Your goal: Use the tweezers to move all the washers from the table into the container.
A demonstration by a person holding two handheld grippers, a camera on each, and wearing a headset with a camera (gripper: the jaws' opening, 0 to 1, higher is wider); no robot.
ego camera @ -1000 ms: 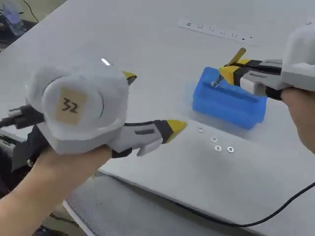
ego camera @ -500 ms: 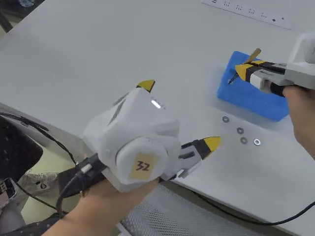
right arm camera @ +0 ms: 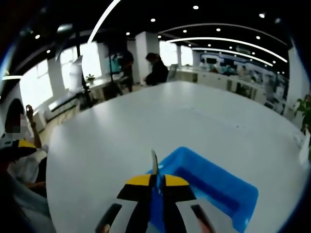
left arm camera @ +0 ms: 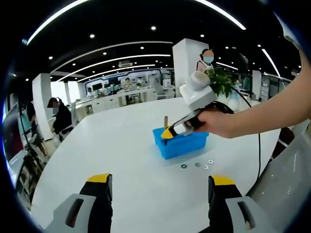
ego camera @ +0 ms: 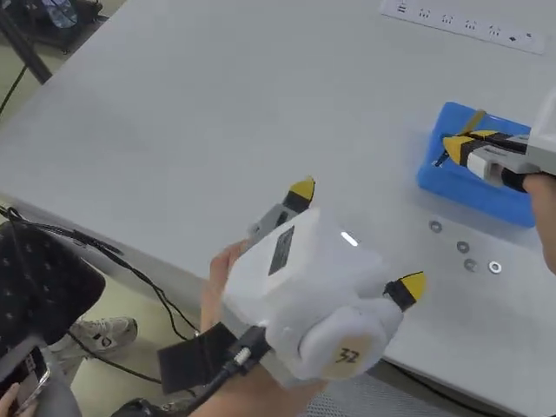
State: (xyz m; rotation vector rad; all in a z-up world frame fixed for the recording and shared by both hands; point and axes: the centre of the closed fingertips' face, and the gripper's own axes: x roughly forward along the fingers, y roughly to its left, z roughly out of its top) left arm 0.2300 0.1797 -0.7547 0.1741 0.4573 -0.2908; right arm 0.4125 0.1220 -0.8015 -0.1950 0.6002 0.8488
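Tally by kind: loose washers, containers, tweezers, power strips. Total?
loose washers: 4
blue container: 1
tweezers: 1
power strip: 1
Total: 7

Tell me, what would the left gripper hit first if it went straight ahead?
Likely the white table near the blue container, perhaps the container's near corner itself; depth is too unclear to say.

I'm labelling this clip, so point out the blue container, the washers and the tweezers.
blue container (ego camera: 456, 193), head view, front wall.
washers (ego camera: 435, 227), head view, leftmost of four.
tweezers (right arm camera: 153, 166), right gripper view, tip past the jaws.
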